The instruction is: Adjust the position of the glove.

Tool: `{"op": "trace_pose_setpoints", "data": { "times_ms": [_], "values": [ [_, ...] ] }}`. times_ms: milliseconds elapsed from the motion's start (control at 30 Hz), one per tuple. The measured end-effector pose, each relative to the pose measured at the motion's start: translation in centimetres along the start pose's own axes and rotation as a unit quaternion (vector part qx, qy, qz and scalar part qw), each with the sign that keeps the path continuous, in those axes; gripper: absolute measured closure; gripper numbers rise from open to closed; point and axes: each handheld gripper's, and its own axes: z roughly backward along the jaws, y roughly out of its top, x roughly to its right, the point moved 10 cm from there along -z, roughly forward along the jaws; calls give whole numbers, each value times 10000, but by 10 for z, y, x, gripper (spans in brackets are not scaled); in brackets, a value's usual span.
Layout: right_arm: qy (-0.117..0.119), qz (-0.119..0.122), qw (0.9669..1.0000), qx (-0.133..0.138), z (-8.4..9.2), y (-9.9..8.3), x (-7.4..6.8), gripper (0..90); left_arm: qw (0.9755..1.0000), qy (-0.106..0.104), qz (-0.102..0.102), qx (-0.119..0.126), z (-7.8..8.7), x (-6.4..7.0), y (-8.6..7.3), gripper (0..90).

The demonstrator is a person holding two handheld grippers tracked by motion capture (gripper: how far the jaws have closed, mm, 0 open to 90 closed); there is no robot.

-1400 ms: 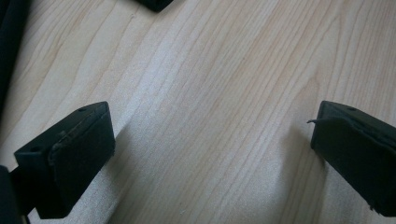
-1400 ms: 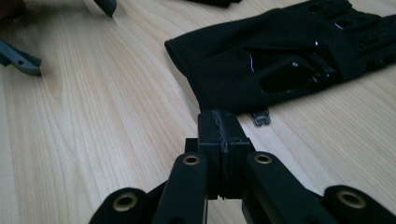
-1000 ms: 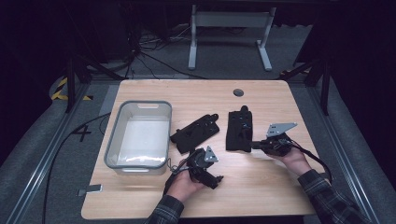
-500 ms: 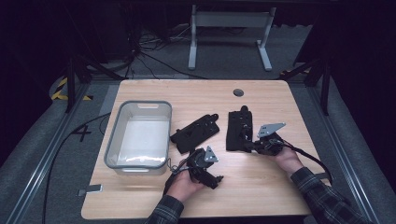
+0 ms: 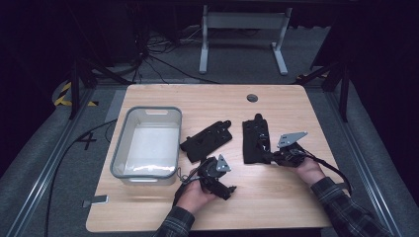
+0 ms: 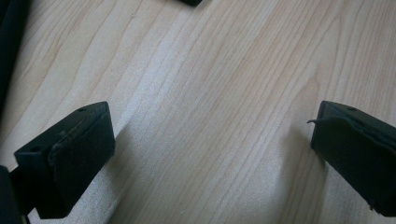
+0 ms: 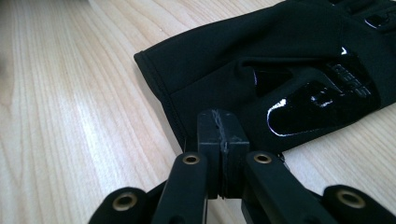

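two black gloves [image 5: 206,140] [image 5: 255,140] with glossy black patches lie on a pale wood-grain table [image 5: 296,108]. at nine o'clock sits a translucent grey bin [image 5: 146,144]. both grippers [image 5: 225,190] [image 5: 269,157] are black, sleeves [image 5: 346,212] dark plaid.

Bare bench [image 5: 276,197] runs along the bottom and right of the high view, open to either hand. The bin [image 5: 146,144] blocks the left. Two gloves [image 5: 207,140] [image 5: 255,140] lie mid-frame, with a narrow strip of wood between them.

glossy raised lettering on the black glove [image 7: 299,65] is too blurred to read.
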Motion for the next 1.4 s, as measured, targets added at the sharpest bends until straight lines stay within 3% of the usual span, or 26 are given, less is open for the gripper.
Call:
{"op": "trace_pose_setpoints", "data": {
  "times_ms": [700,1000,1233,1400],
  "values": [
    [85,-141,9998,-135,33,-35,-14,897,10000,0,0,1,0,0,0,0],
    [81,-36,9997,-247,48,-51,-35,897,10000,-1,-1,3,0,0,0,0],
    [173,-141,9996,-185,58,-59,-41,895,10000,-1,0,2,0,0,0,0],
    [44,-133,9998,124,64,-45,-31,895,10000,0,0,3,0,0,0,0]
  ]
}}
